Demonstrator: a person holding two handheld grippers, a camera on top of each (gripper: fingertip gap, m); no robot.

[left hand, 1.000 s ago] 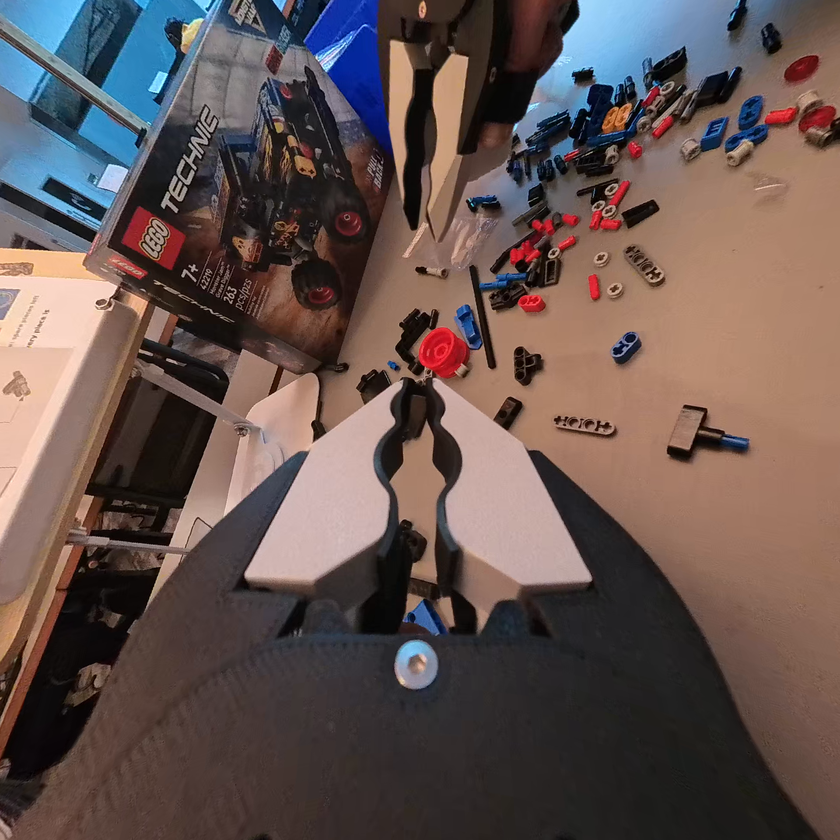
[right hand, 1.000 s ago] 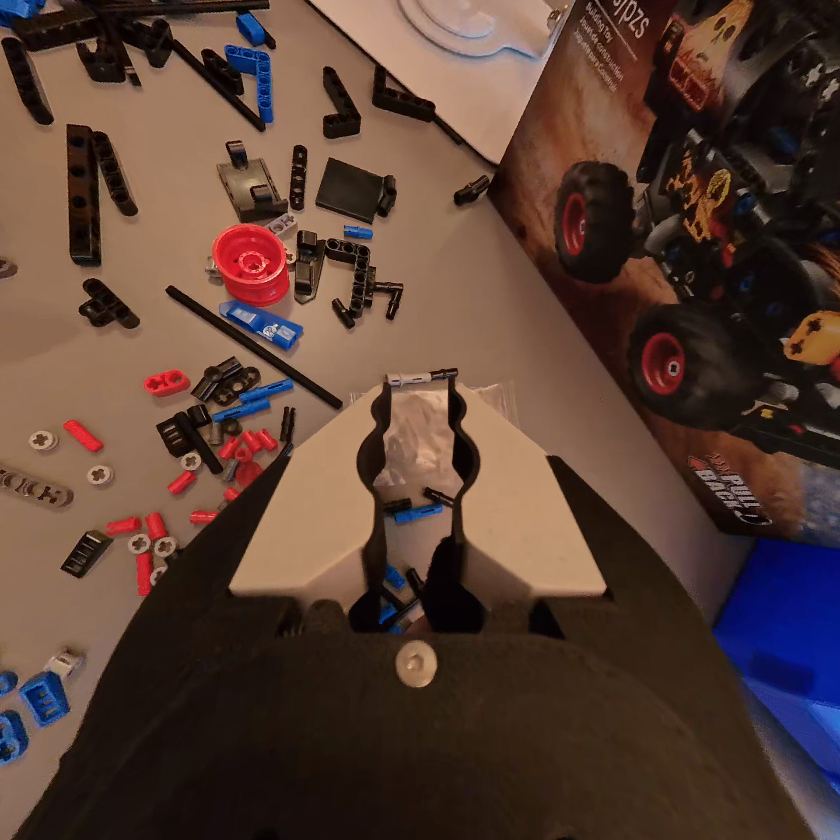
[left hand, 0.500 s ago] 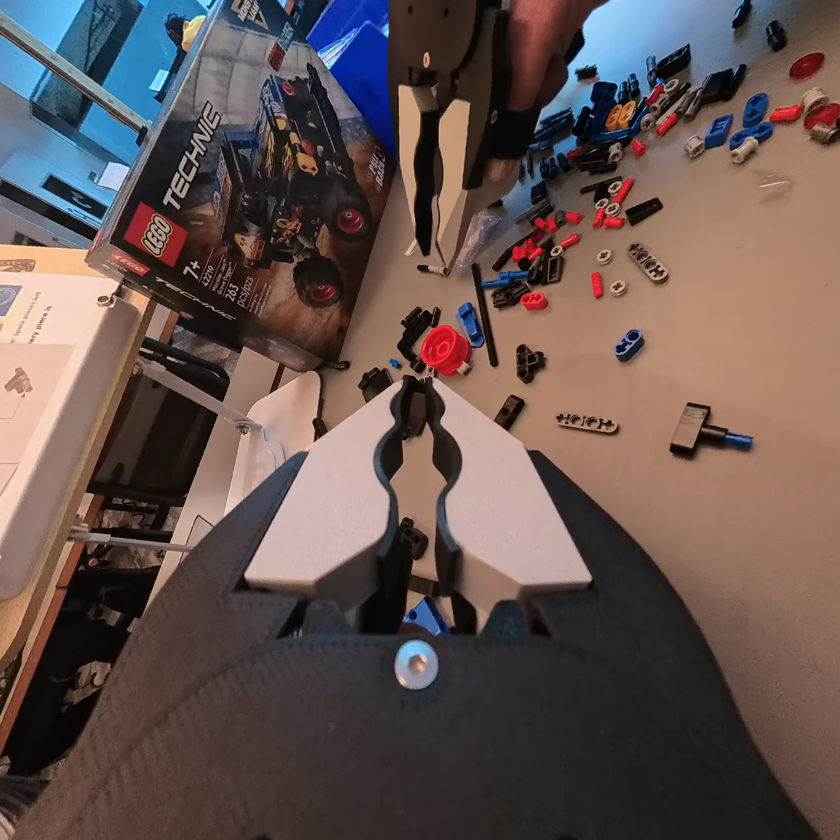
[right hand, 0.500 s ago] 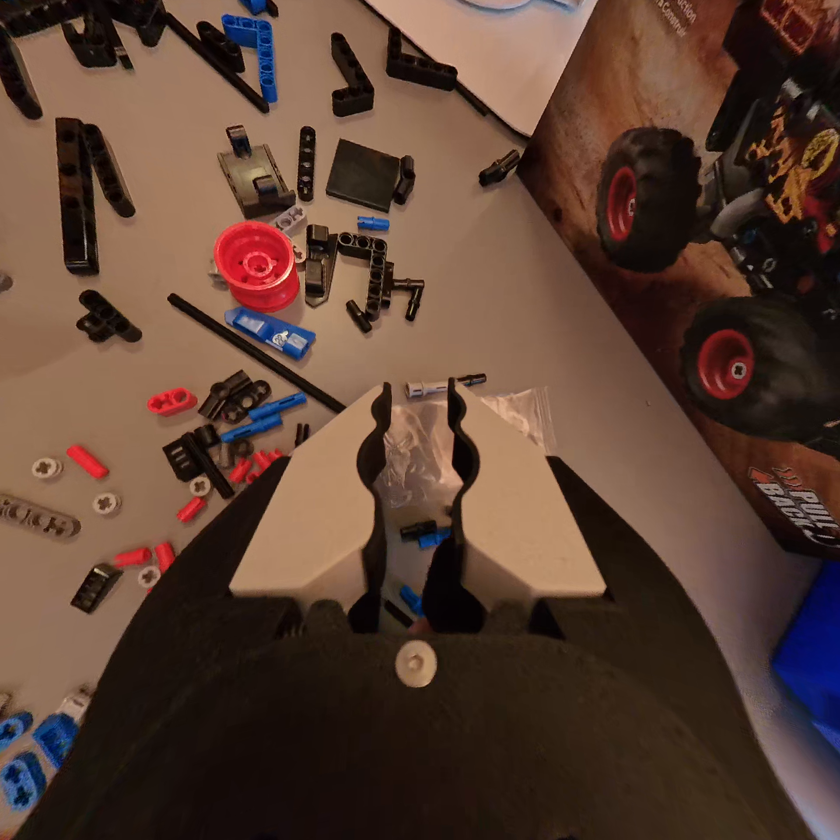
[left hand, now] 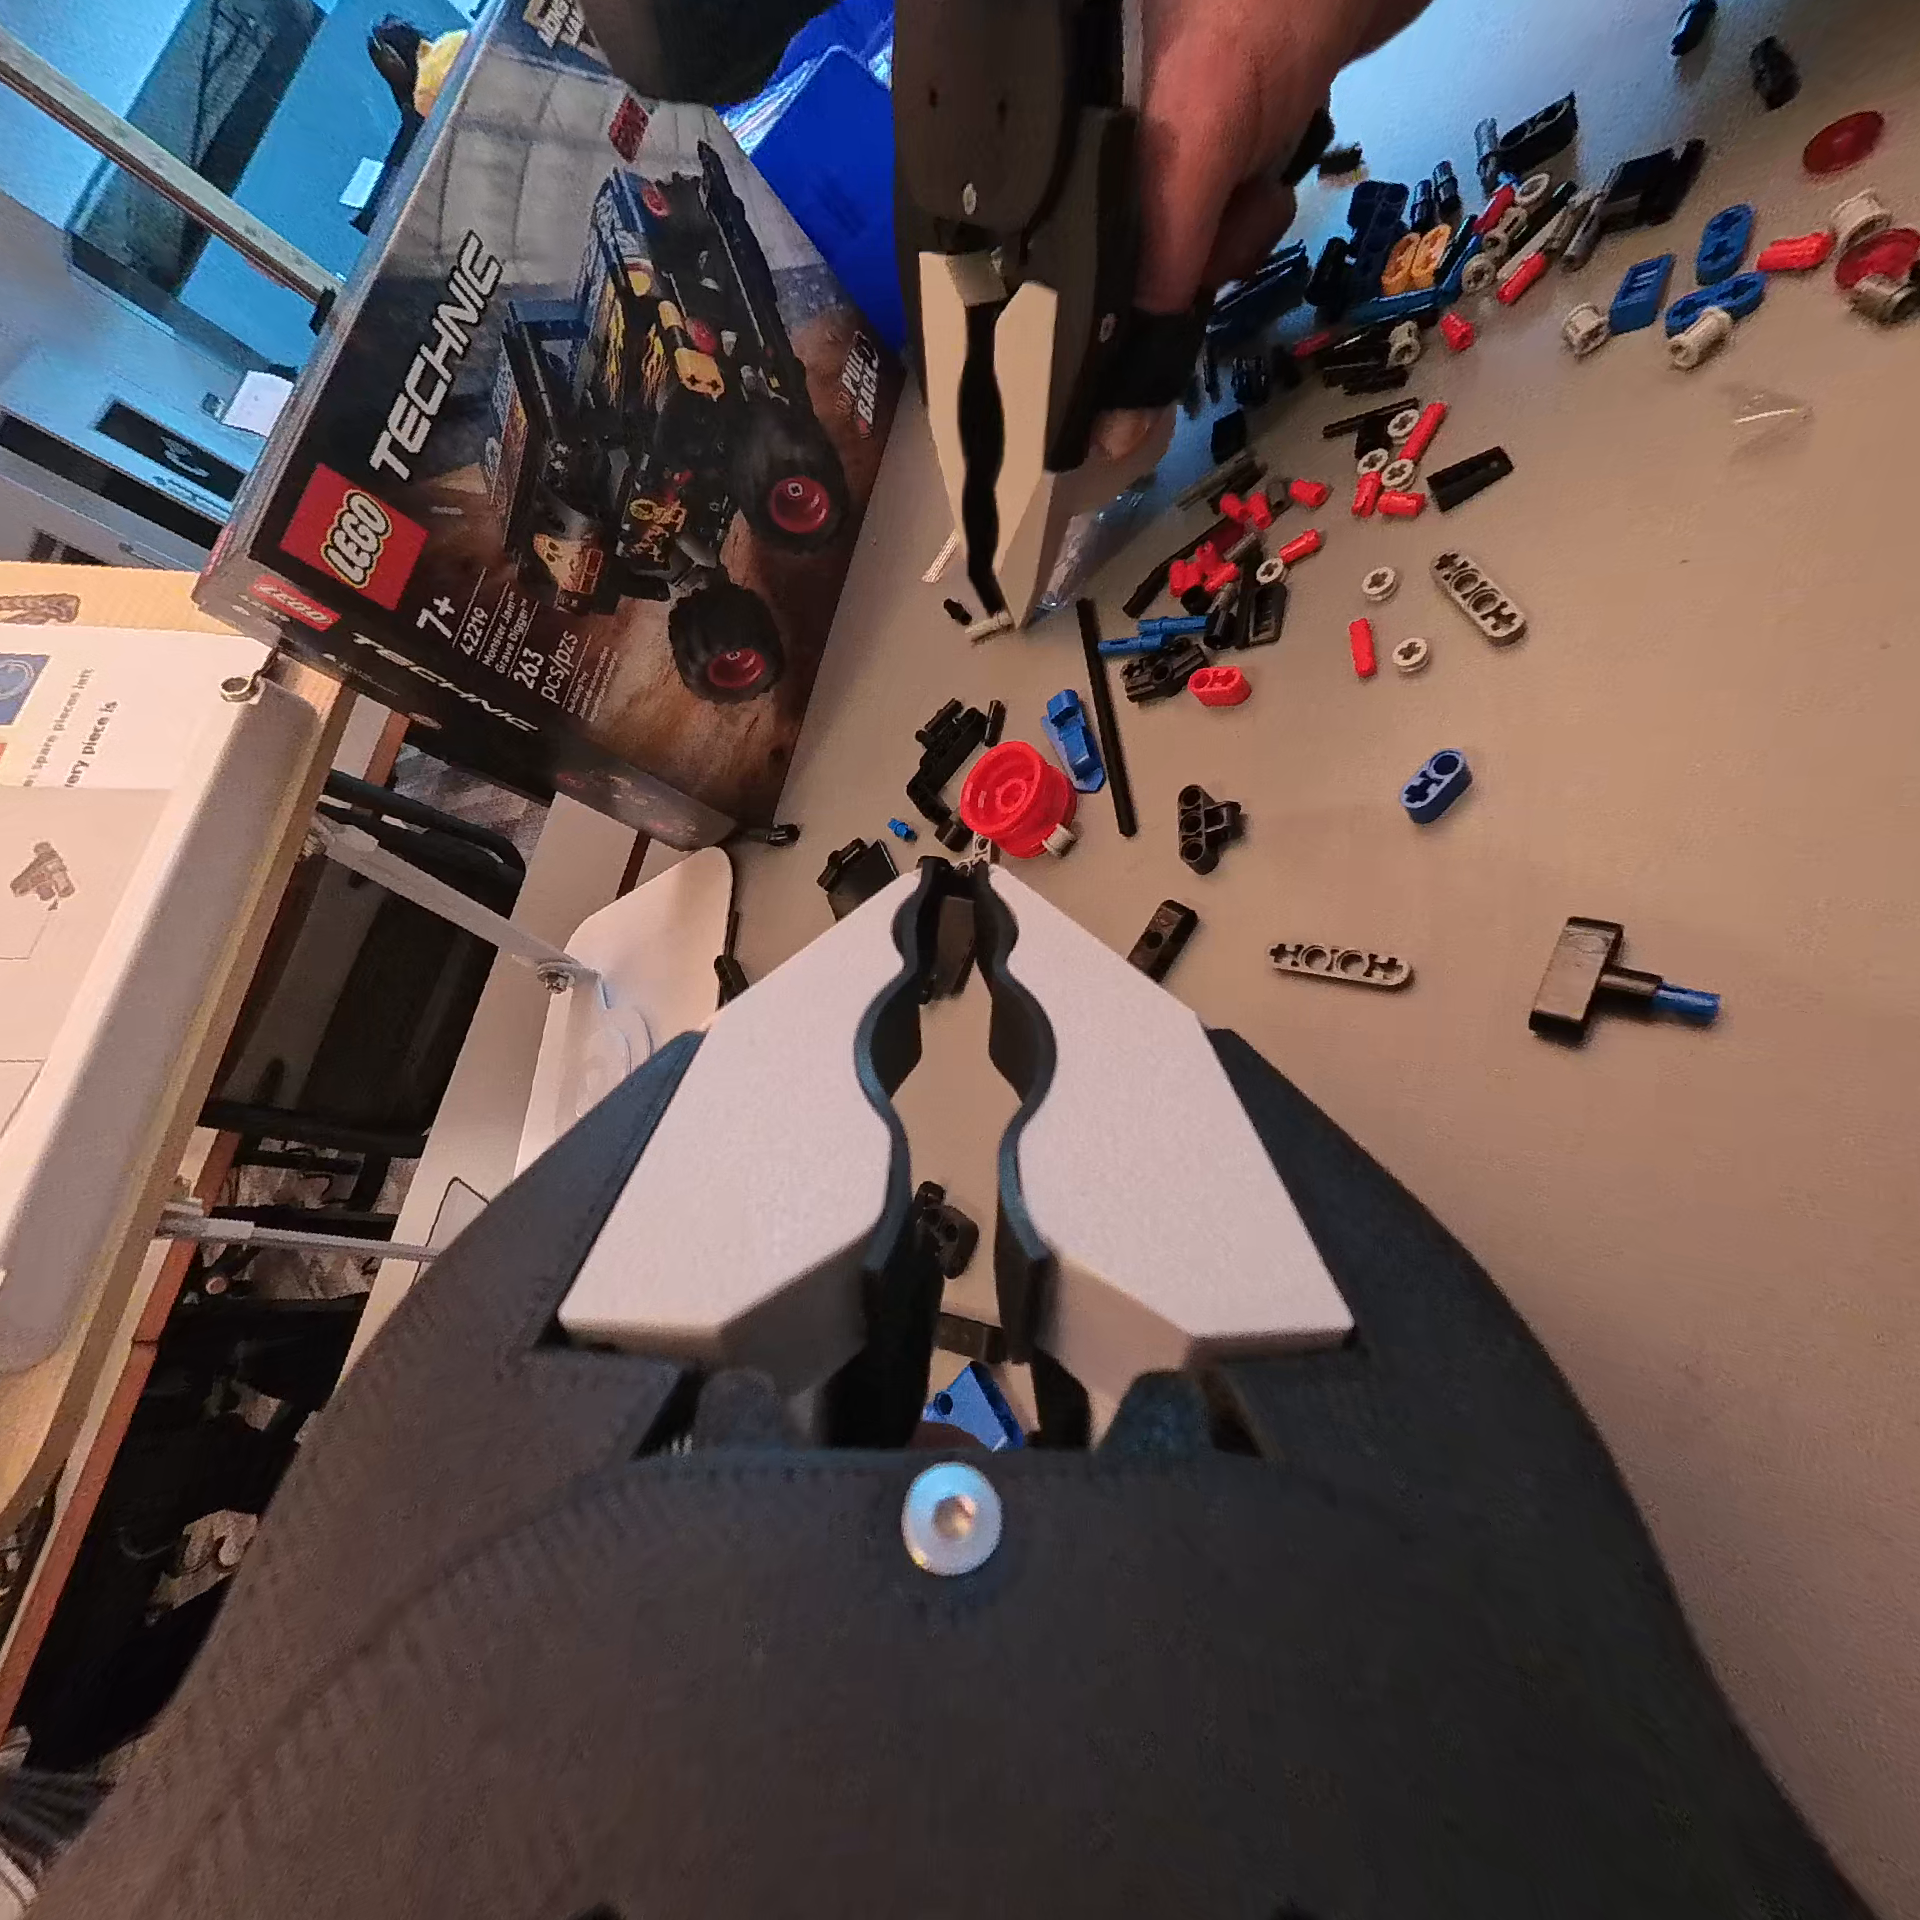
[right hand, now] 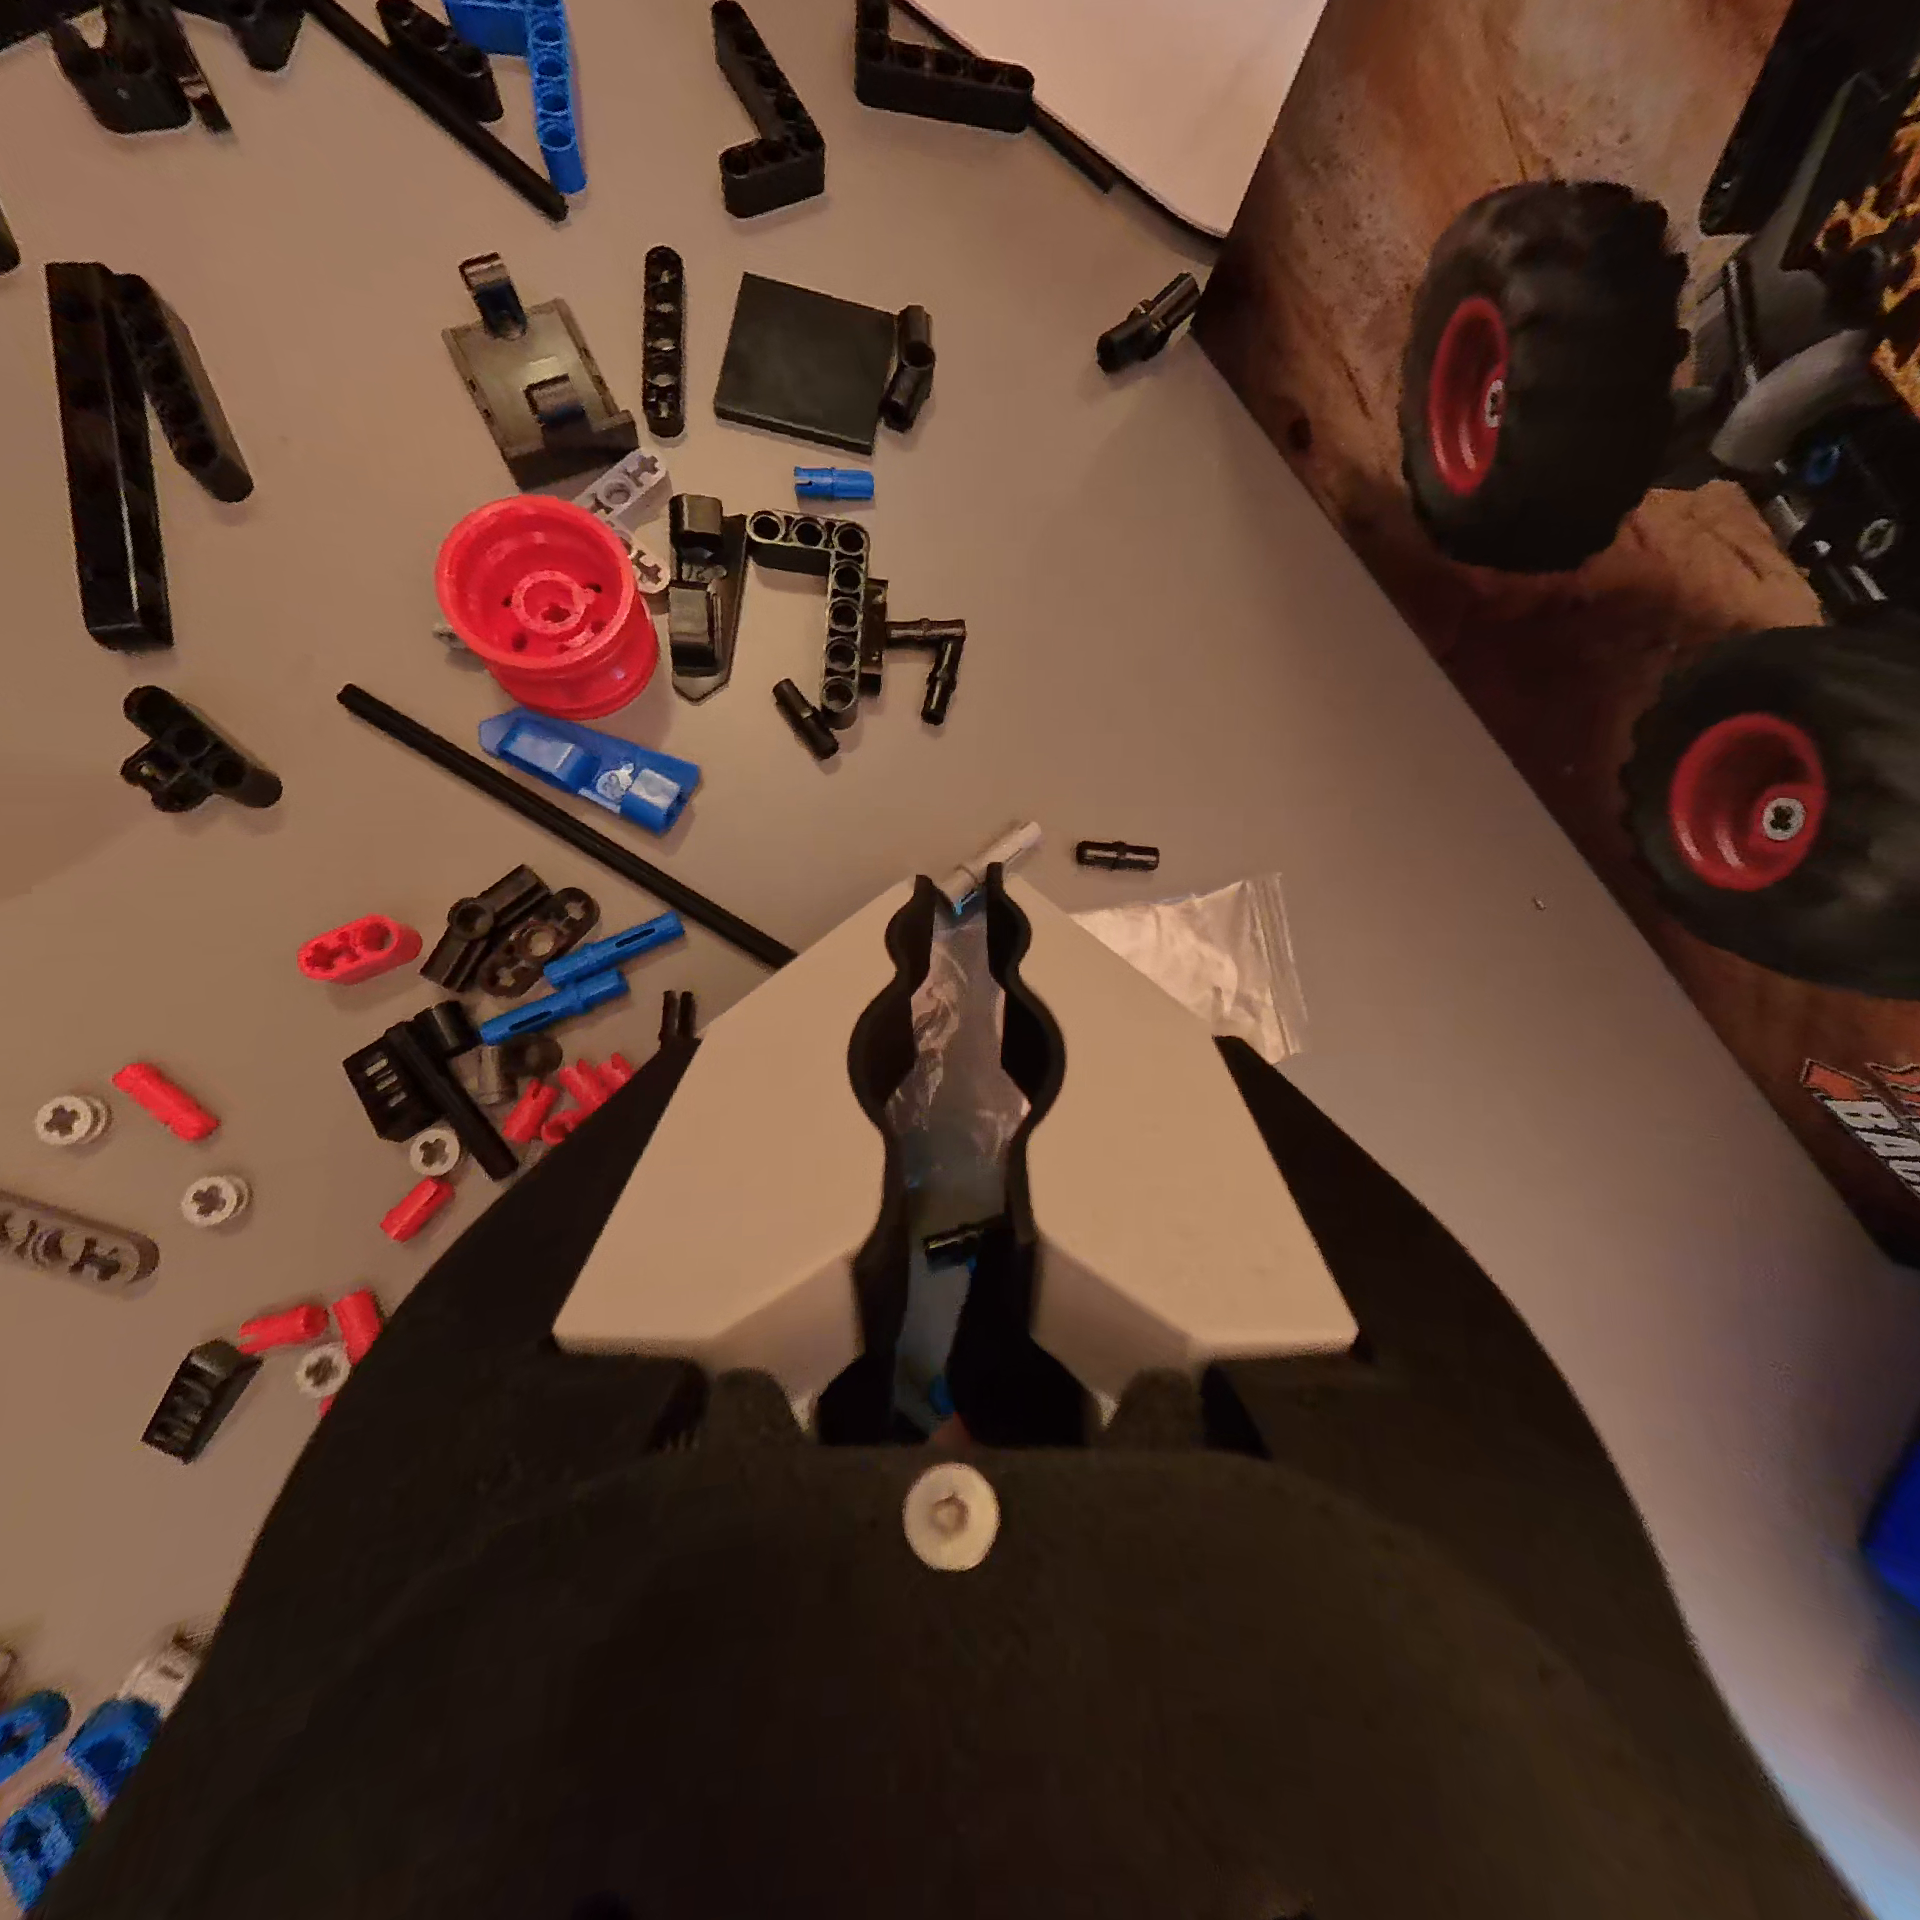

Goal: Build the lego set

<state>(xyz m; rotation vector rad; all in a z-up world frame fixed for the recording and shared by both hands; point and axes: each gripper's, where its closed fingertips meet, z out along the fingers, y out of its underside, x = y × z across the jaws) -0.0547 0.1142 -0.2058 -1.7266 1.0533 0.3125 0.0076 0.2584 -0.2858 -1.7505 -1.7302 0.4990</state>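
Cardboard first: out at your ten o'clock in the left wrist view, the lego box (left hand: 540, 499) stands on the grey surface (left hand: 1558, 1299). Swing to centre and your left tongs (left hand: 956, 883) hang above that surface, tips almost together. A dark shape fills the slit between them, and I cannot tell whether it is pinched or lying beyond.

At twelve o'clock, just past those tips, sits the red wheel (left hand: 1003, 800), with the long black axle (left hand: 1103, 717) beside it at one o'clock. Higher up at twelve, your hand (left hand: 1226, 135) brings the right tongs (left hand: 997, 608) down point-first onto the surface beside the box. From one to two o'clock the loose pieces (left hand: 1403, 343) are scattered, red, blue, black and grey. At three o'clock a black T-shaped part (left hand: 1590, 982) lies alone, a blue pin in it.

Over to the right wrist view: the wheel shows at ten o'clock. Dead ahead, the grey pin (right hand: 992, 857) lies tilted with its near end between your right tips. The gap is narrow, but I cannot tell whether they are biting. A short black pin (right hand: 1117, 855) lies at one o'clock, and the clear plastic bag (right hand: 1195, 945) is under and right of the tongs.
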